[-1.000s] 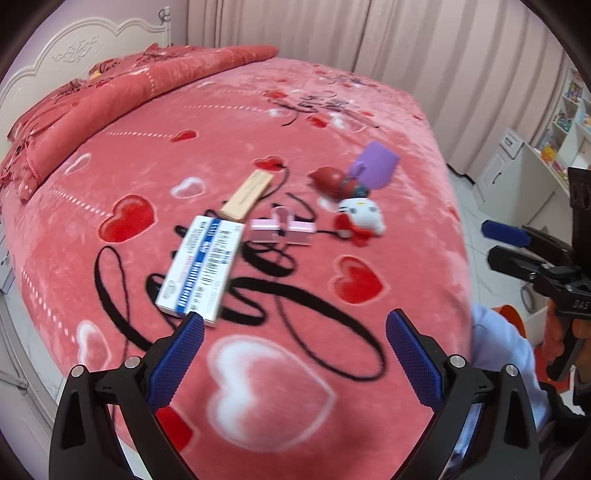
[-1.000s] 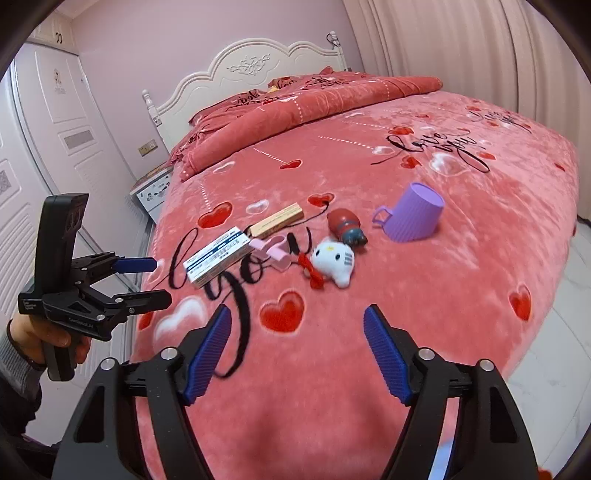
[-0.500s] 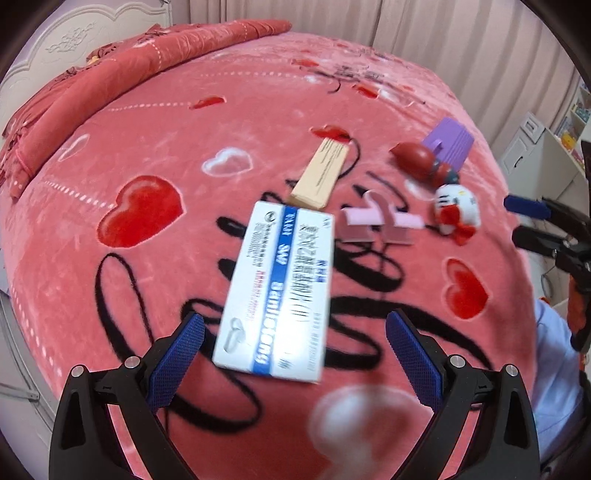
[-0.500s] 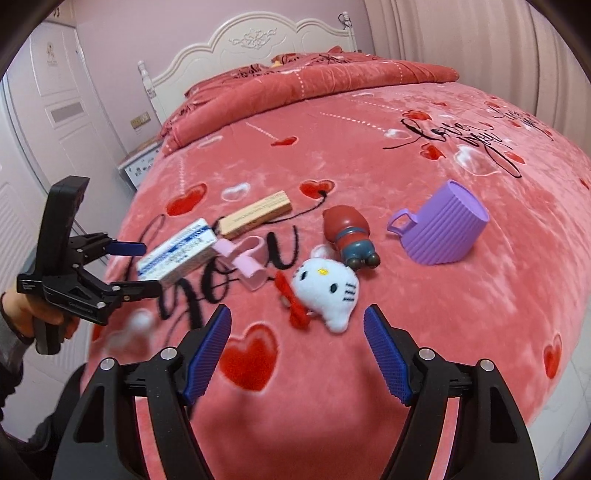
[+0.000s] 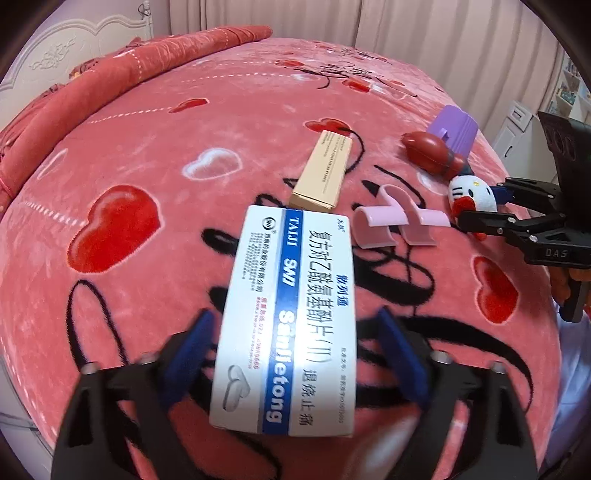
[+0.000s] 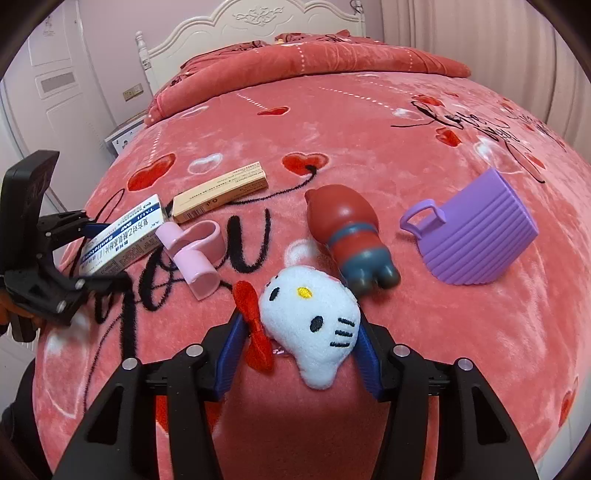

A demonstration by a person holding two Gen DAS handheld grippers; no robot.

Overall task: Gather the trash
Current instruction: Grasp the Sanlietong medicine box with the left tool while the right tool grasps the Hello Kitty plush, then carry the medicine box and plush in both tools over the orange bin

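Note:
A white and blue medicine box [image 5: 288, 325] lies on the red bed between the fingers of my left gripper [image 5: 295, 350], which is open around its near end; it also shows in the right wrist view [image 6: 122, 240]. A tan carton [image 5: 325, 170] lies just beyond it [image 6: 221, 192]. My right gripper [image 6: 299, 354] is open with its blue pads on either side of a white cat plush [image 6: 314, 317] with a red bow. Whether the pads touch the plush I cannot tell.
A pink plastic holder [image 6: 195, 254], a red toy figure [image 6: 351, 240] and a purple ribbed cup [image 6: 476, 236] on its side lie on the bed [image 6: 369, 122]. A headboard [image 6: 258, 22] and white door [image 6: 55, 85] stand behind. Curtains [image 5: 443, 44] hang at the far side.
My left gripper has moved forward so that the medicine box sits between its fingers. My right gripper has moved forward and down around the cat plush, and its fingers have narrowed.

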